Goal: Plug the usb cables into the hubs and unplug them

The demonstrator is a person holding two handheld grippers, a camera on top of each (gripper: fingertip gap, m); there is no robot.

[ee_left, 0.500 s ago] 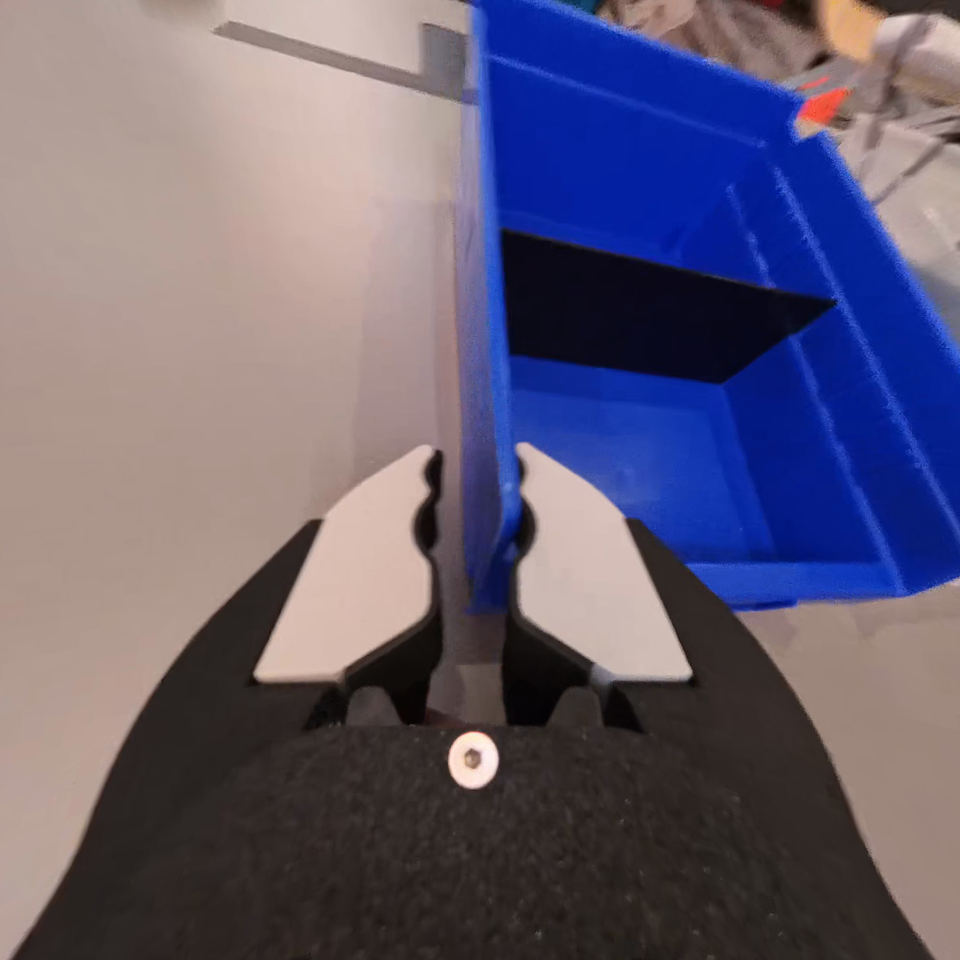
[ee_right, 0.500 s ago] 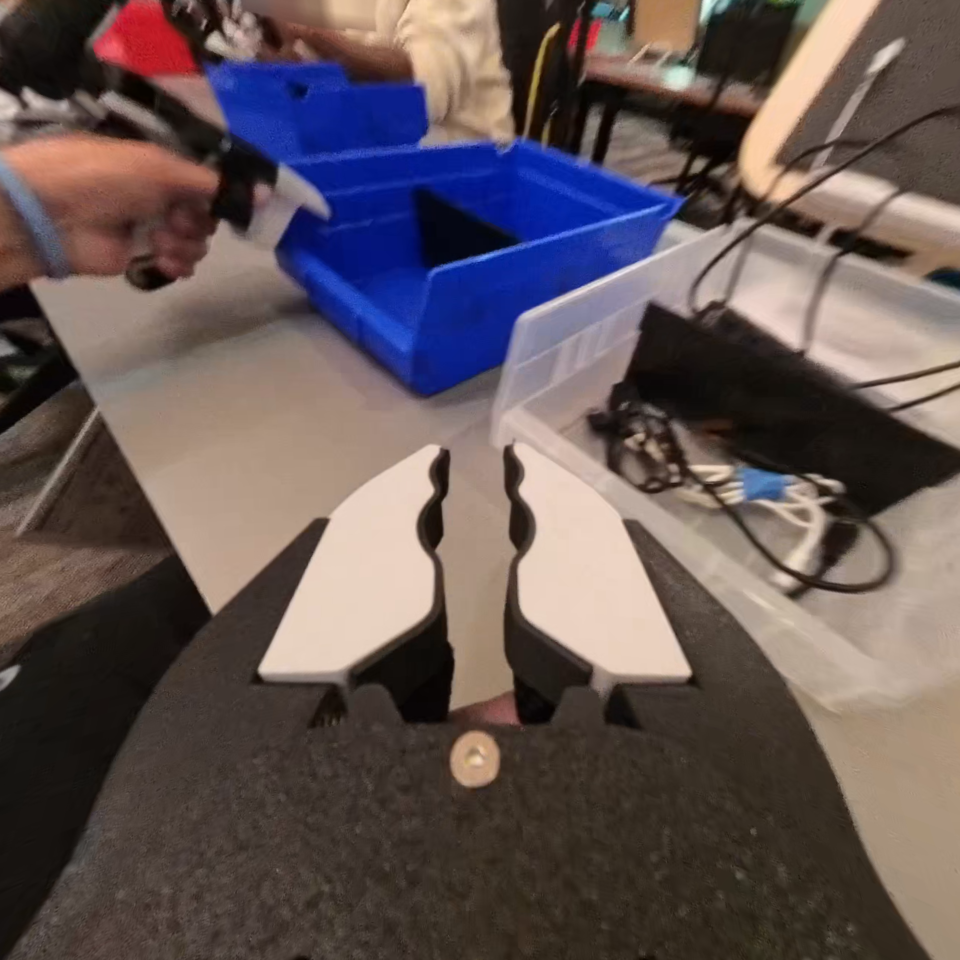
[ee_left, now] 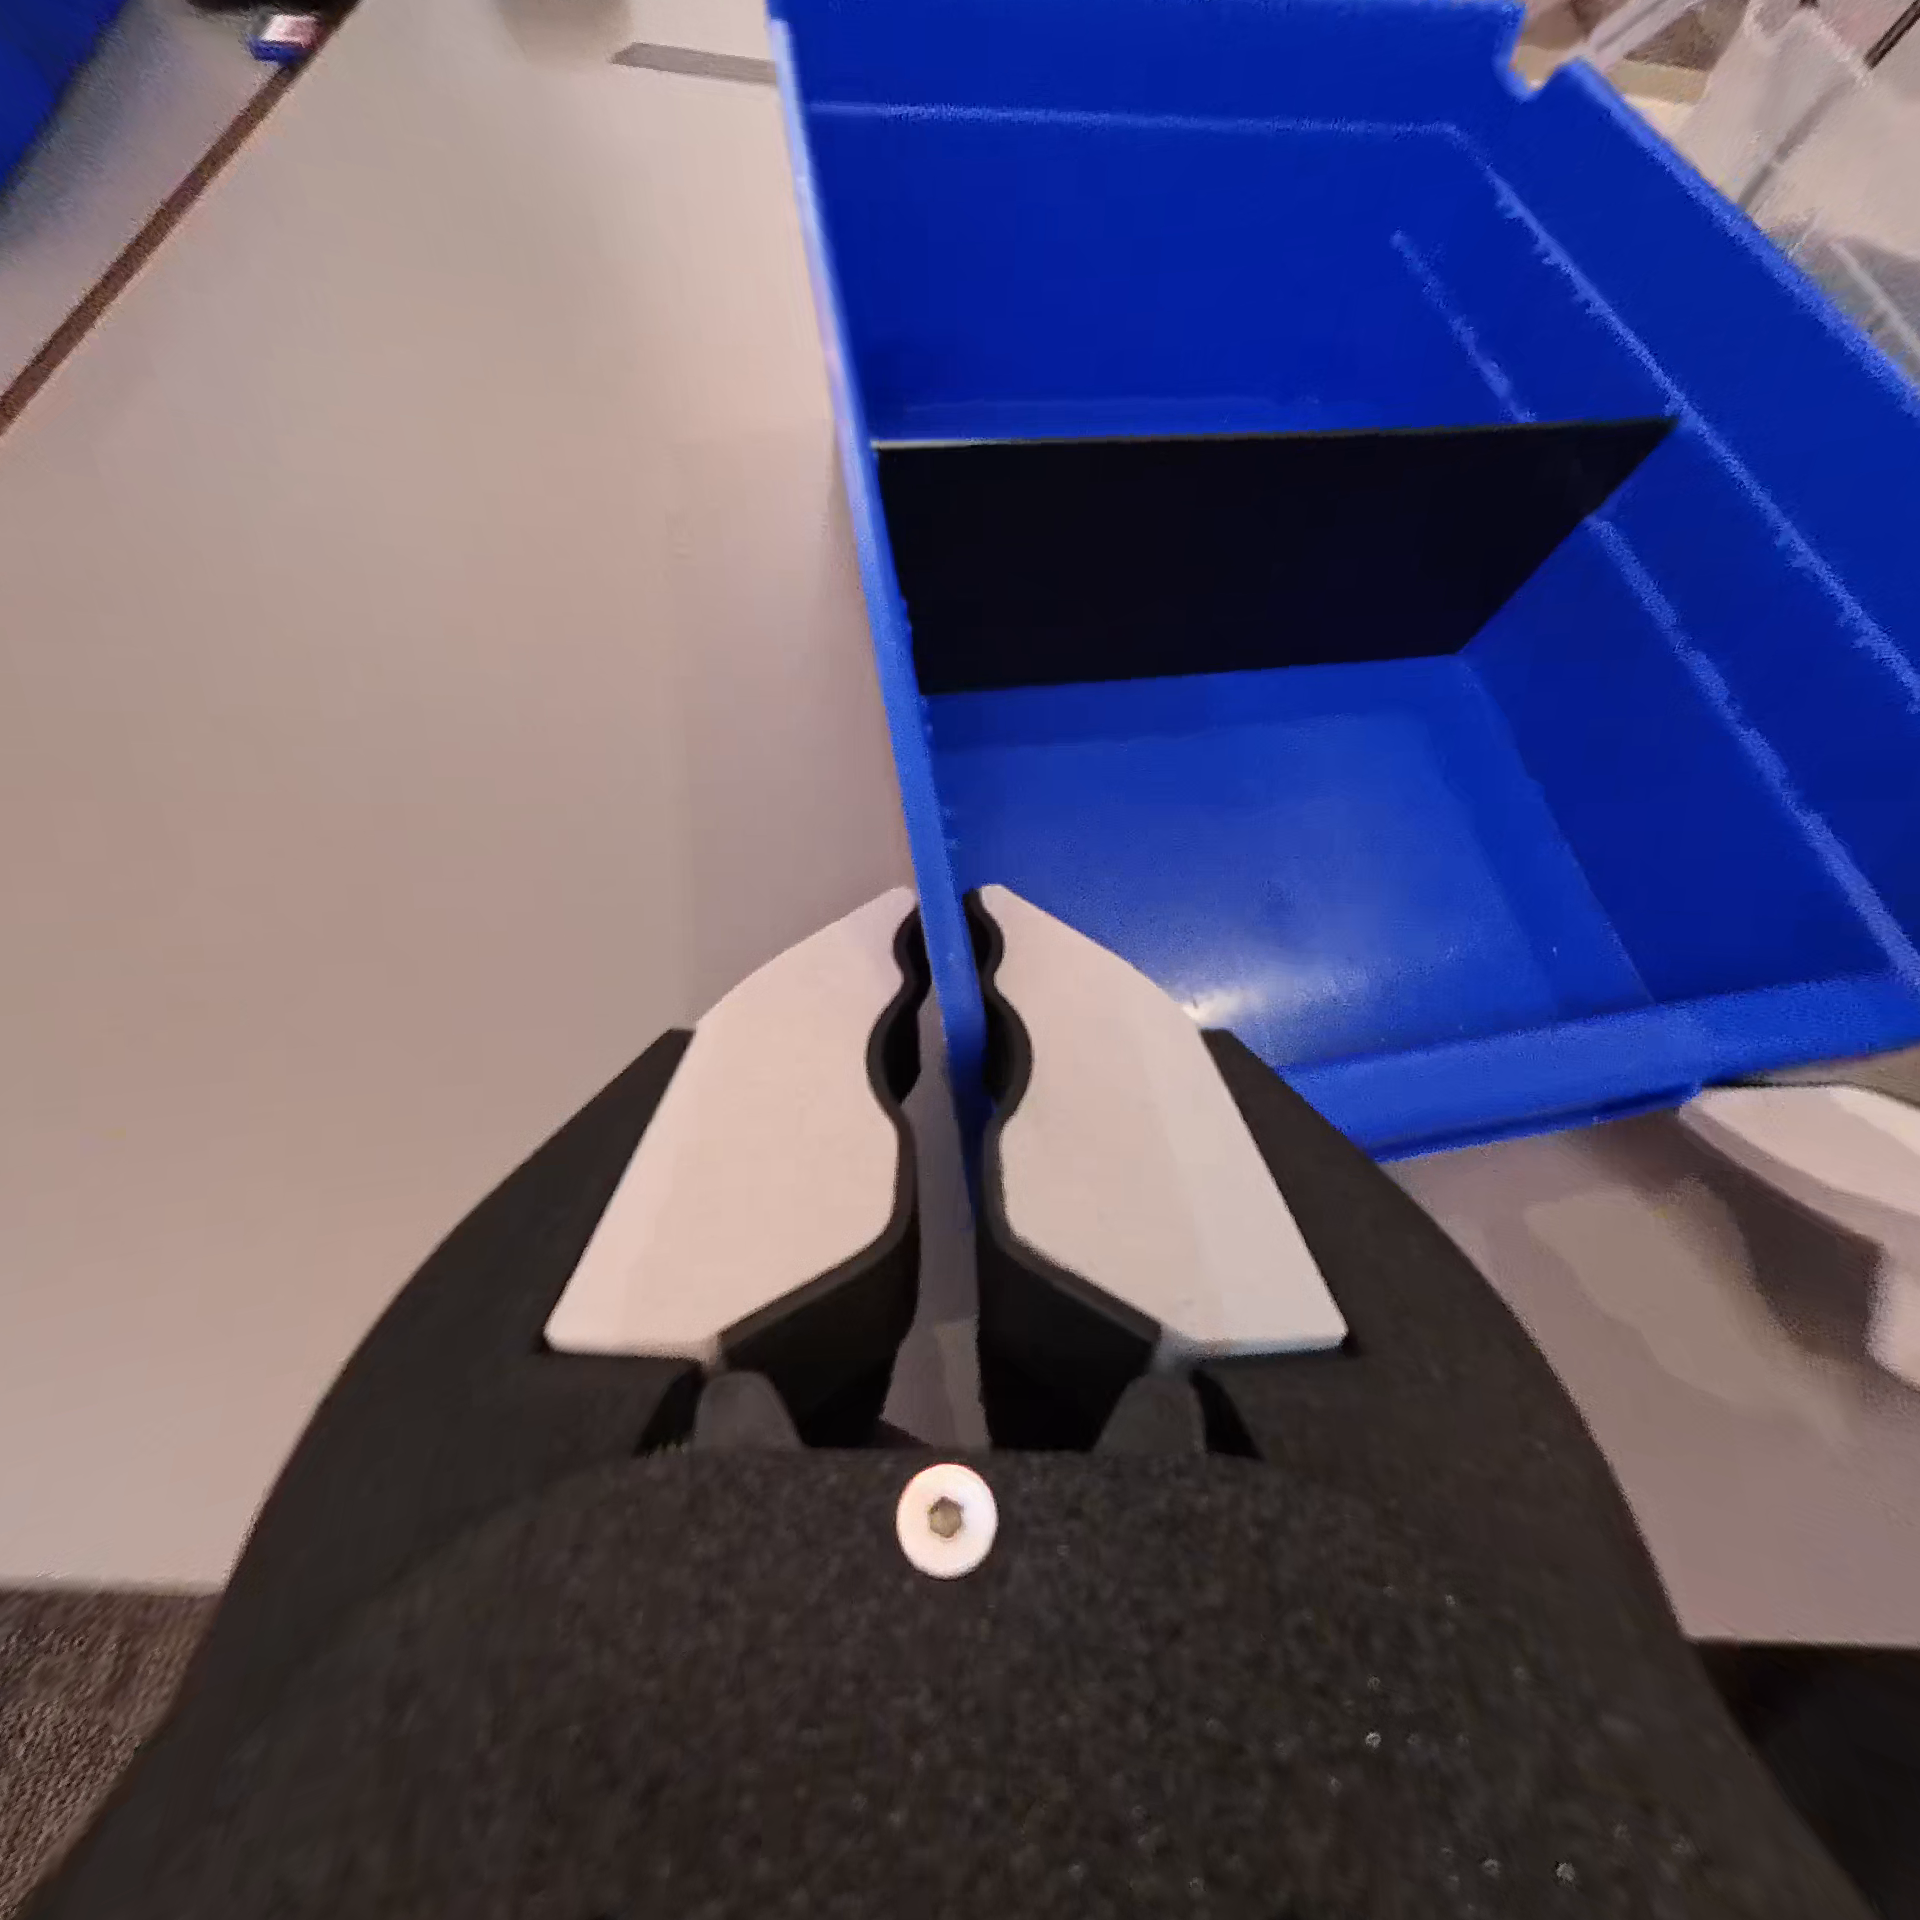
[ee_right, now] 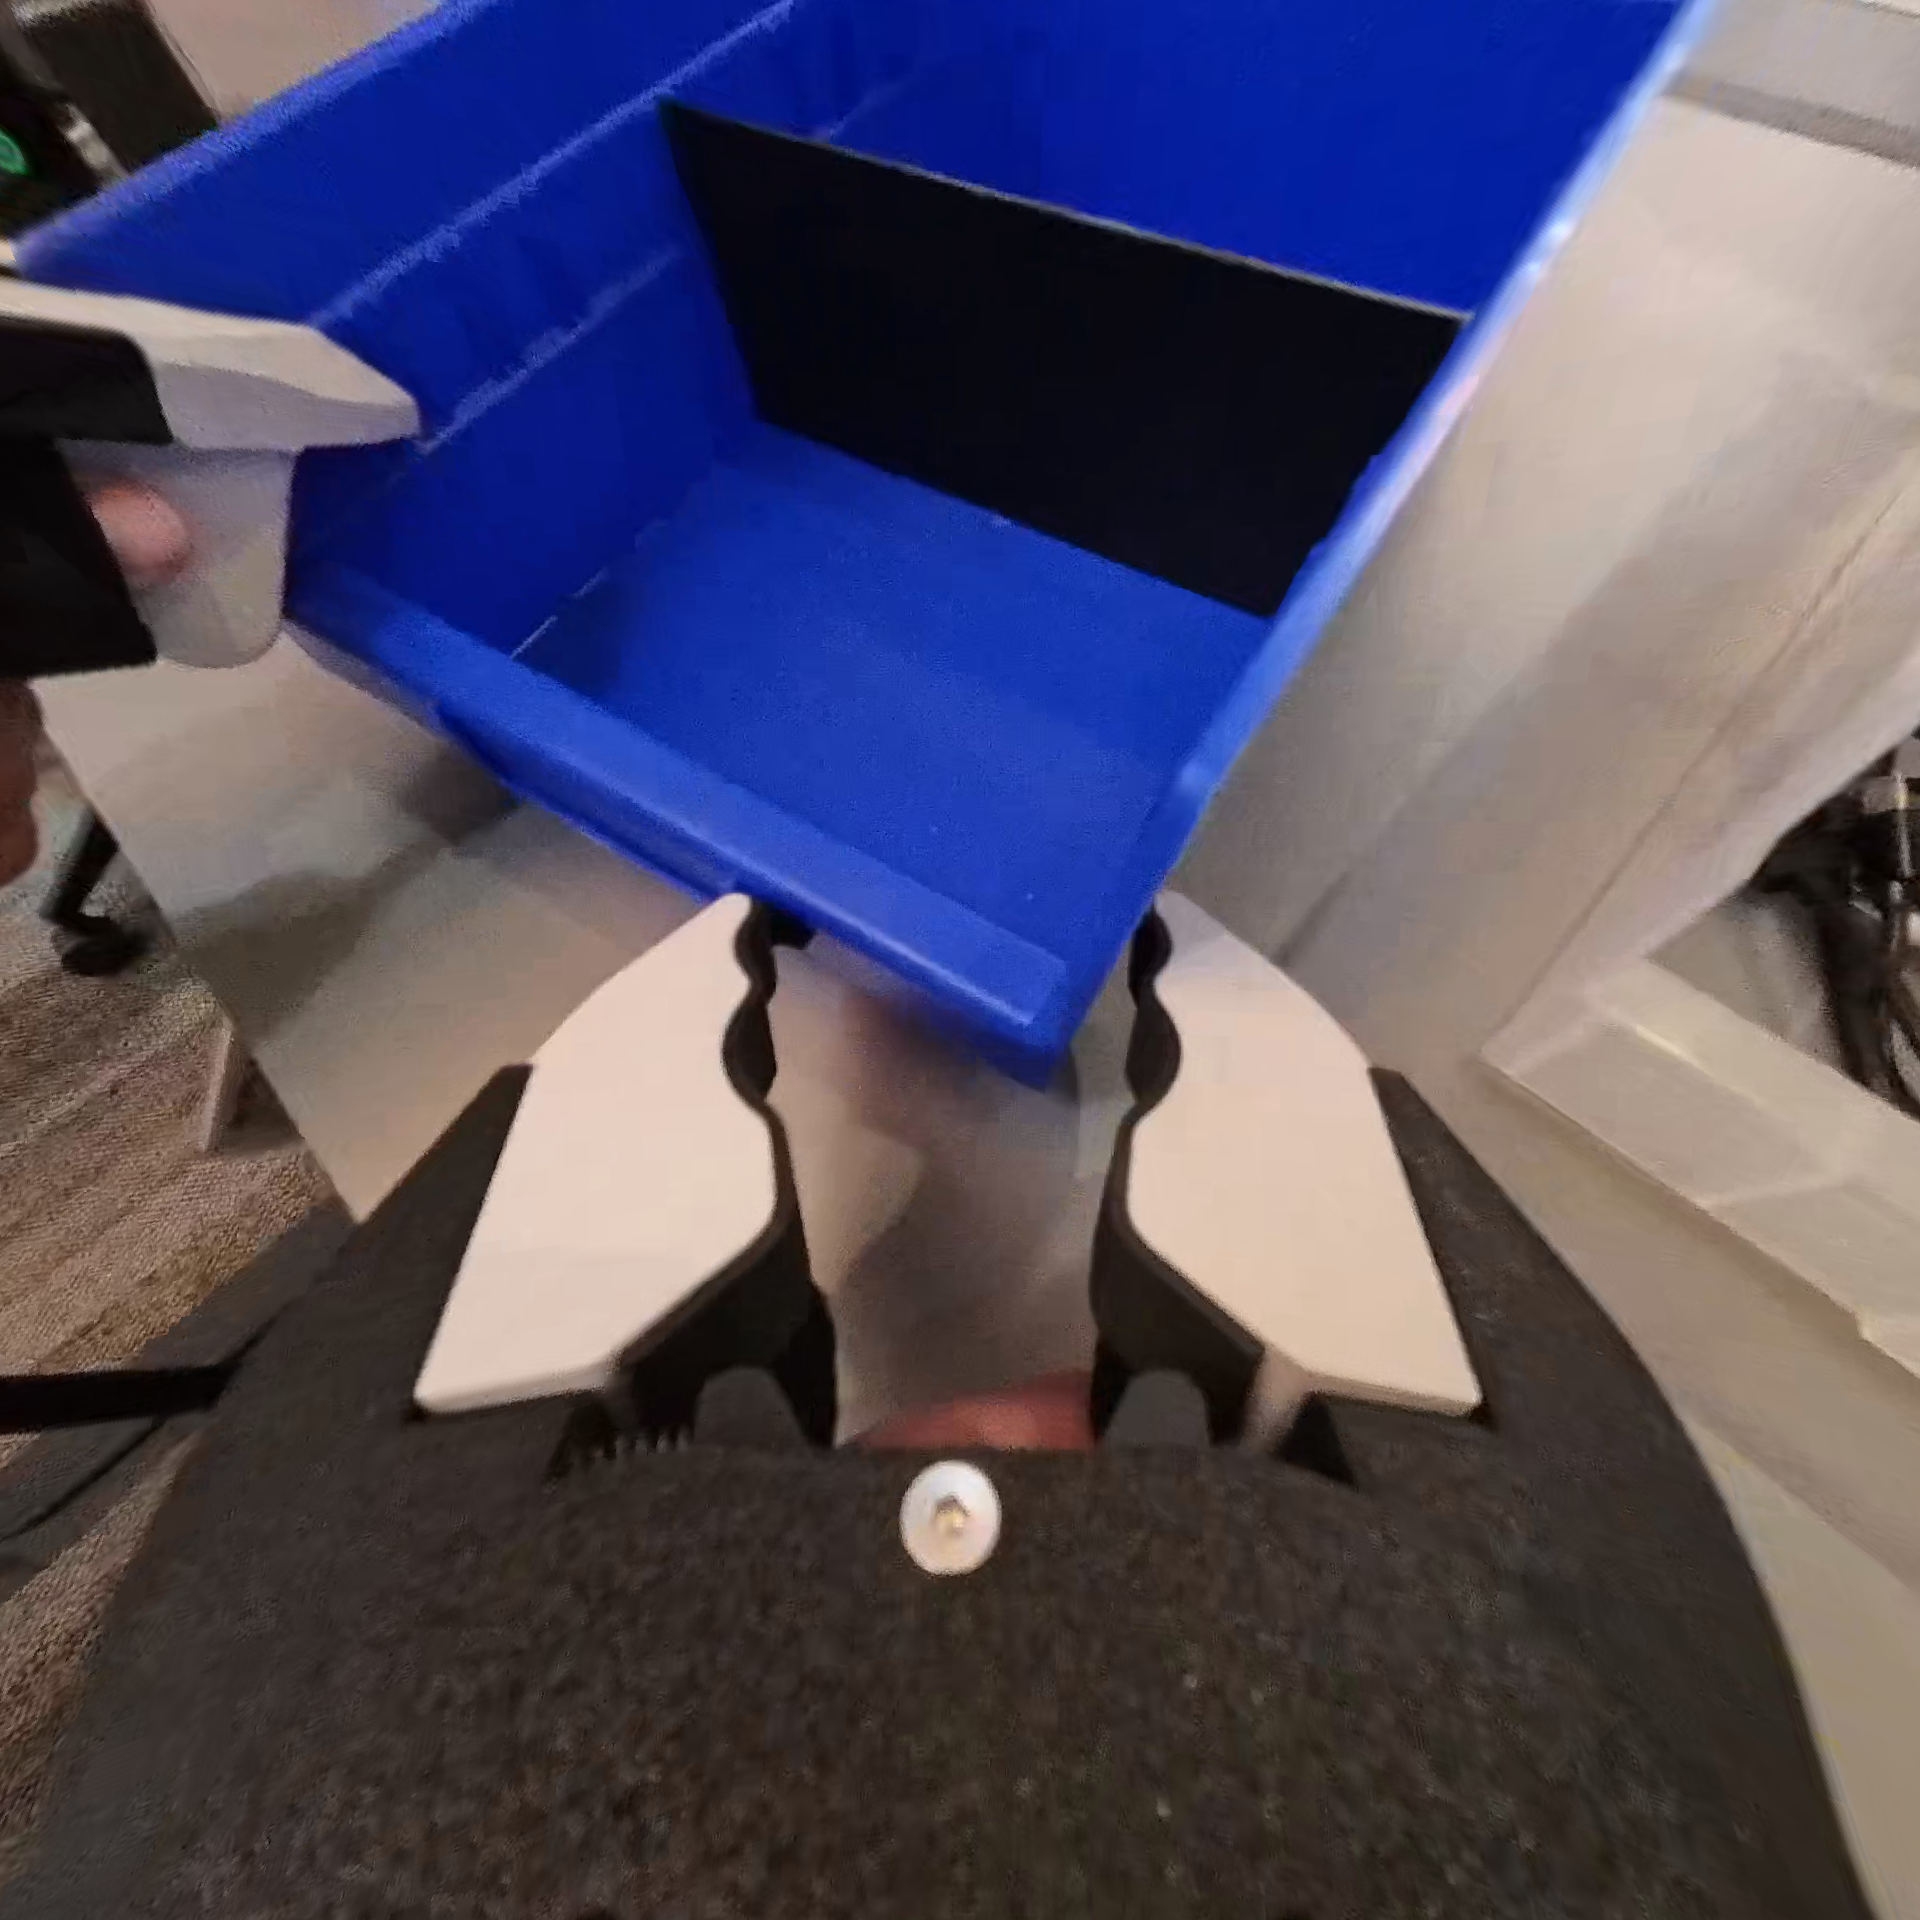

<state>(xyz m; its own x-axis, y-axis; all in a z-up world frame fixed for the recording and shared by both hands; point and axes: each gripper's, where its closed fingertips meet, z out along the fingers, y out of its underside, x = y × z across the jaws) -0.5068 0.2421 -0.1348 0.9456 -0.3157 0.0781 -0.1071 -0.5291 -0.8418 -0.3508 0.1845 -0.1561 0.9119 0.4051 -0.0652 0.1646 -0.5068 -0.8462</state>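
Observation:
A blue plastic bin (ee_left: 1143,260) with a black divider (ee_left: 1195,551) stands on the grey table (ee_left: 416,623); both its compartments look empty. My left gripper (ee_left: 948,914) is shut on the bin's left wall near its front corner. In the right wrist view that gripper (ee_right: 353,426) shows at the left, clamped on the same bin (ee_right: 831,810). My right gripper (ee_right: 948,920) is open, and the bin's front right corner lies between its fingers. Dark cables (ee_right: 1870,935) lie in a clear box at the right. No hub is visible.
A clear plastic box (ee_right: 1662,1091) stands right beside the blue bin and also shows in the left wrist view (ee_left: 1818,156). The table's near edge drops to carpet (ee_right: 104,1143). A hand (ee_right: 135,540) holds the left gripper.
My left gripper has closed on the bin's left wall. My right gripper has moved left and forward to the bin's front right corner and opened wider.

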